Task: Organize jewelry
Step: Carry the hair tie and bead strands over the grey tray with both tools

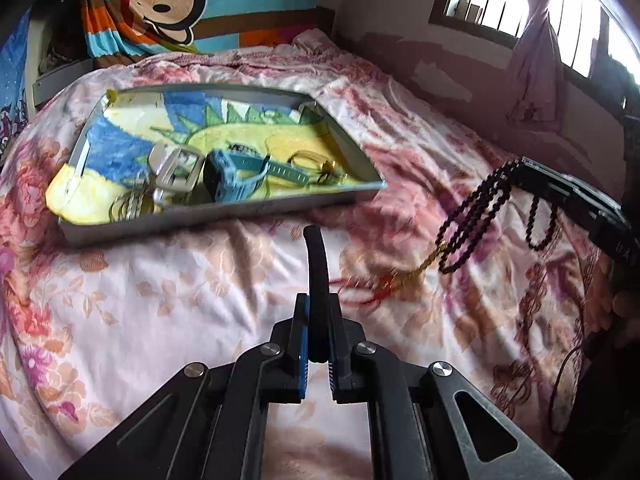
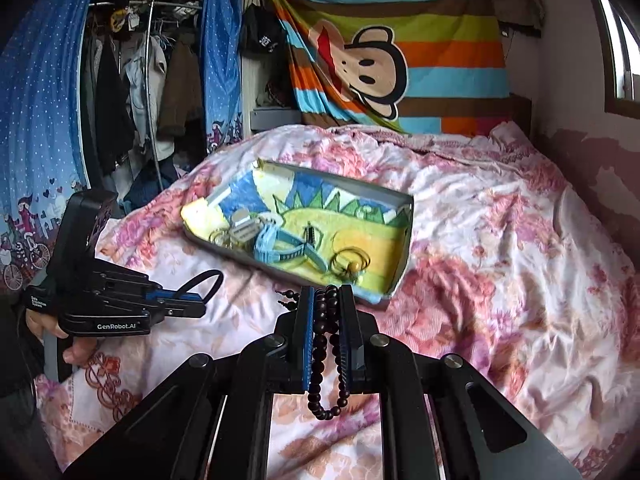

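My left gripper is shut on a black elastic band that sticks up from its jaws above the bedspread. In the right wrist view, the left gripper shows at the left with the band's loop. My right gripper is shut on a string of dark beads that hangs in loops below it. The right gripper holds the beads, and their gold and red tassel trails down to the quilt. A grey tray lined with a blue and yellow cloth lies ahead.
In the tray lie a blue watch, a white watch, gold bangles and thin gold rings. The tray rests on a rumpled floral quilt. A wardrobe stands at the left and a window at the right.
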Demonstrator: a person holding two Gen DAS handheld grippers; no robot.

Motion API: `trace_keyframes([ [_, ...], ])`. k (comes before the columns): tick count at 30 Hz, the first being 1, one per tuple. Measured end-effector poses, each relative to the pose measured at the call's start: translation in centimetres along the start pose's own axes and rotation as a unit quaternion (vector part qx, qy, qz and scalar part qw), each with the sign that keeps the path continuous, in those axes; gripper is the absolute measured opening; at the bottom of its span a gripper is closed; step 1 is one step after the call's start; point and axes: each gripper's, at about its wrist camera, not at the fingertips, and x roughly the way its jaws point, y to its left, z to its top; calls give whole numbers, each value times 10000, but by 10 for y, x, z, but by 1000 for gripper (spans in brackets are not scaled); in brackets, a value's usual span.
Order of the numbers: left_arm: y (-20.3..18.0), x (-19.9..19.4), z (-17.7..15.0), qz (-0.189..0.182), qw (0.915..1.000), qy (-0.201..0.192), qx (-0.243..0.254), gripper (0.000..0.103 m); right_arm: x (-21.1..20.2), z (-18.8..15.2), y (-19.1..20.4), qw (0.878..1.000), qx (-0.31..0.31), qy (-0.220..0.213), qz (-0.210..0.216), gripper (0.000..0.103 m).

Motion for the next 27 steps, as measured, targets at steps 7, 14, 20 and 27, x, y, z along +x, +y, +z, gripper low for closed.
trace_keyframes([
  [7,3,-4,27,115,9984,-343,-427,7,-3,30,-5,9996,-7,-236,171,10],
  [14,5,3,23,194,9981,-286,-500,7,-5,31,-9,9997,-85,-196,142,10],
  [20,-2,12,12,148,9989,-102,-439,7,30,-20,-19,9959,102,890,99,10],
  [27,-8,11,-1,44,9989,4,-458,7,26,-85,-28,9867,388,1573,129,10],
])
